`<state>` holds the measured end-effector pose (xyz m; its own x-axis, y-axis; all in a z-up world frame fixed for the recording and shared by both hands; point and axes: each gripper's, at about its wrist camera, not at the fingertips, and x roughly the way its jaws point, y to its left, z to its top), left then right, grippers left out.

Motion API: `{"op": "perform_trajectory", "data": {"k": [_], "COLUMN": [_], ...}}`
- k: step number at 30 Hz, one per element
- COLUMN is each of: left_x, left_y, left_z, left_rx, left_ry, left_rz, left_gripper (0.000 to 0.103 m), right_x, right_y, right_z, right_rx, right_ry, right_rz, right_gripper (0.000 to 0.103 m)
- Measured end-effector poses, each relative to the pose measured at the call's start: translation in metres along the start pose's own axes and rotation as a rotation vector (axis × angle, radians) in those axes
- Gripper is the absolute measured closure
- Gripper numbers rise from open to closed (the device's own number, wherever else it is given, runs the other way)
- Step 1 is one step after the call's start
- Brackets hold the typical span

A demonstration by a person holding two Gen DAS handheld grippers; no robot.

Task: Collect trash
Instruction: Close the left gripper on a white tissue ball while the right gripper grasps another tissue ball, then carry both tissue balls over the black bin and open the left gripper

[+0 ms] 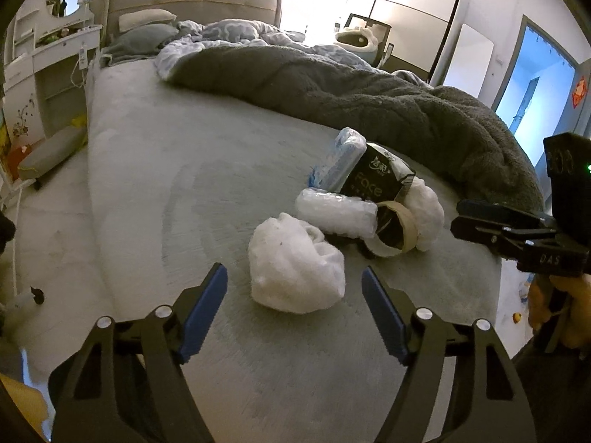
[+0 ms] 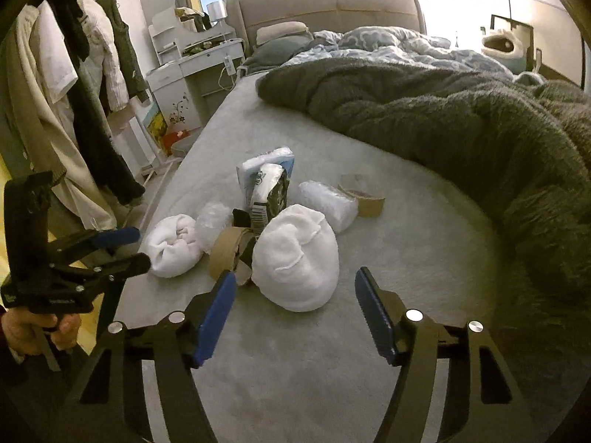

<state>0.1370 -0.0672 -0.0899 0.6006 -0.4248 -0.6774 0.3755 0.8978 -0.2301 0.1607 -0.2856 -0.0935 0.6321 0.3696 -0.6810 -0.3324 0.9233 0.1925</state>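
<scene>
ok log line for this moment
phase: approach | left gripper: open, empty | right gripper: open, empty | trash pile: on bed, untouched

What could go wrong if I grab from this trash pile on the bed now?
1. The black tissue pack stands leaning among other items; pulling a neighbour may topple it.
2. The cardboard tape roll lies against the bubble wrap and could roll toward the bed edge if nudged.
3. The left gripper and right gripper, both open, each line up on a different white crumpled bag of the same small pile, so they may collide.
</scene>
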Motion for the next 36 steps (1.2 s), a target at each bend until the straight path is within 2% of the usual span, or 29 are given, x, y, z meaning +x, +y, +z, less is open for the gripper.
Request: {"op": "perform_trajectory", "data": {"k": [10, 14, 17, 19, 21, 24, 26, 29, 36], "left_x": [0.019, 0.026, 0.029, 0.029, 0.028, 0.027, 0.022, 0.013, -0.021], "left_y": [0.008, 0.009, 0.009, 0.009, 0.008, 0.007, 0.005, 0.005, 0.013], "left_z": [0.007, 0.008, 0.009, 0.009, 0.011, 0.011, 0.012, 0.014, 0.015], "left_rx": [-0.039, -0.041, -0.044, -0.048, -0.056, -0.053, -0.039, -0.037, -0.046], "left_ry": [0.044, 0.07, 0.076, 0.078, 0.081, 0.093, 0.086, 0.065, 0.006], "left_rz": [-0.038, -0.053, -0.058, -0.063, -0.07, -0.068, -0.063, -0.066, -0.02], "left_gripper": [0.032, 0.043, 0.044, 0.046, 0.05, 0.058, 0.063, 0.063, 0.063], "right_x": [0.021, 0.027, 0.032, 0.034, 0.034, 0.033, 0.028, 0.019, -0.005], "right_y": [0.002, 0.001, -0.002, -0.002, 0.0, 0.002, 0.003, 0.005, 0.013], "right_z": [0.004, 0.005, 0.005, 0.006, 0.007, 0.007, 0.01, 0.014, 0.023], "right_rx": [0.009, 0.012, 0.02, 0.024, 0.022, 0.015, 0.019, 0.021, 0.027], "right_ry": [0.043, 0.053, 0.062, 0.067, 0.071, 0.079, 0.073, 0.053, 0.007], "right_rz": [0.013, 0.0, -0.002, -0.001, -0.005, -0.016, -0.028, -0.057, -0.151], "right_gripper": [0.045, 0.051, 0.054, 0.059, 0.07, 0.079, 0.082, 0.082, 0.082]}}
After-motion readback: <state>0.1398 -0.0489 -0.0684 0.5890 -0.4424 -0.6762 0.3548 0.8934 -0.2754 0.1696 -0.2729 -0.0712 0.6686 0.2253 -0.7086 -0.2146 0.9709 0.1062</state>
